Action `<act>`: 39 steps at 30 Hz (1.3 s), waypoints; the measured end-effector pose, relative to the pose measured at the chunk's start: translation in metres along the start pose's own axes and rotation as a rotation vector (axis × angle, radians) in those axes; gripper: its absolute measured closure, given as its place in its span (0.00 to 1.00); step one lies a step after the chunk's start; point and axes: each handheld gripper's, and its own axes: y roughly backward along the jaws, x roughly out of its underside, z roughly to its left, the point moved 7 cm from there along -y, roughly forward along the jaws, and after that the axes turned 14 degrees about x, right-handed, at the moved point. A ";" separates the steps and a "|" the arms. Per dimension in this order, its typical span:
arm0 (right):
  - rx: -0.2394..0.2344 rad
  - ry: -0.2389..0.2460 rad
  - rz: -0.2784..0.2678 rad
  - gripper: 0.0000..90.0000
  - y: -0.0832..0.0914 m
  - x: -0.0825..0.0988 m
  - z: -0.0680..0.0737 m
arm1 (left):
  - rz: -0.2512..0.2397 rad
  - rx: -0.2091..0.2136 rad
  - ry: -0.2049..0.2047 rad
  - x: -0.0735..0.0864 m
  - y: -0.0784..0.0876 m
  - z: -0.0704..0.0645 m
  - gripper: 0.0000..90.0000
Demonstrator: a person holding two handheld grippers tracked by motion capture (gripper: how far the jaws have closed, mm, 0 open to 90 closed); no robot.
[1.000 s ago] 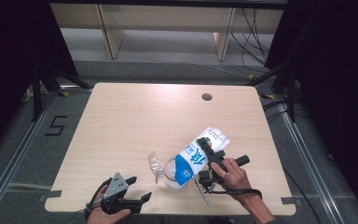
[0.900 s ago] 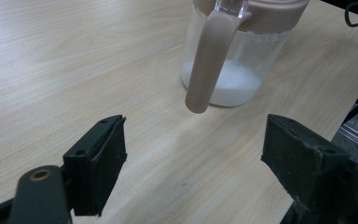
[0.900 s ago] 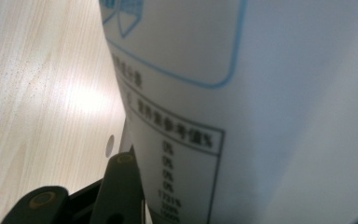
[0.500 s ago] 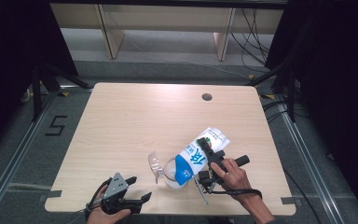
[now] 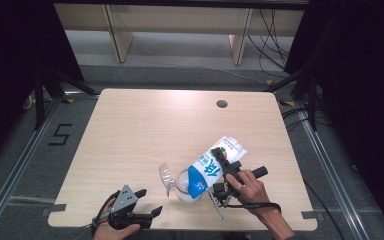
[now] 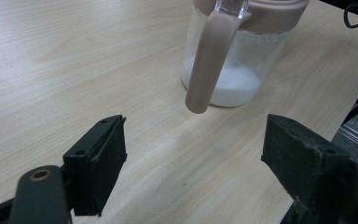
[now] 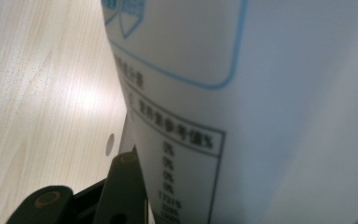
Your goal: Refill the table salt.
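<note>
Milk carton (image 5: 211,167), white with a blue panel and blue lettering, is tipped steeply, its top end down over the mouth of a clear pitcher (image 5: 180,182). It sits near the front edge of the table (image 5: 145,125), right of centre. The carton's base points up and away toward the table's far right.

Right gripper (image 5: 223,170) is clamped across the carton's body, the person's right hand (image 5: 250,187) behind it. In the right gripper view the carton's printed side (image 7: 242,107) (a table of small dark characters, blurred) presses right against one black jaw at the lower left; the other jaw is hidden behind the carton.

The pitcher stands upright on the table. In the left gripper view its wall (image 6: 235,65) is clear, with a layer of white liquid in the bottom, a brownish-pink rim band and a matching handle (image 6: 209,60) hanging down on the near side. A clear lid (image 5: 166,176) stands up just left of the pitcher in the high view; whether it is hinged to it I cannot tell.

Left gripper (image 5: 142,205) is at the front-left of the table, well apart from the pitcher, held in the left hand (image 5: 112,230). Its jaws gape wide with nothing between them, only bare wood below.

A dark round hole (image 5: 222,104) marks the table's far right part.
</note>
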 end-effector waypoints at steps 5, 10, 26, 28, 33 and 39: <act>-0.001 0.002 -0.003 0.70 0.000 0.000 0.000 | 0.000 0.000 0.001 0.000 0.000 0.000 0.23; 0.005 -0.001 -0.002 0.70 0.000 0.000 -0.001 | 0.000 -0.001 0.001 0.000 0.000 0.000 0.23; -0.002 -0.019 0.017 0.71 0.001 0.001 0.002 | -0.004 -0.002 0.004 0.000 0.000 0.000 0.23; -0.002 -0.015 0.014 0.71 0.001 0.001 0.001 | -0.001 -0.002 0.002 0.000 0.000 0.000 0.23; 0.009 0.008 0.000 0.71 0.000 0.000 -0.001 | 0.000 -0.001 0.001 0.000 0.000 0.000 0.23; 0.000 -0.017 0.018 0.71 0.001 0.001 0.001 | -0.004 -0.003 0.005 0.000 0.000 0.000 0.23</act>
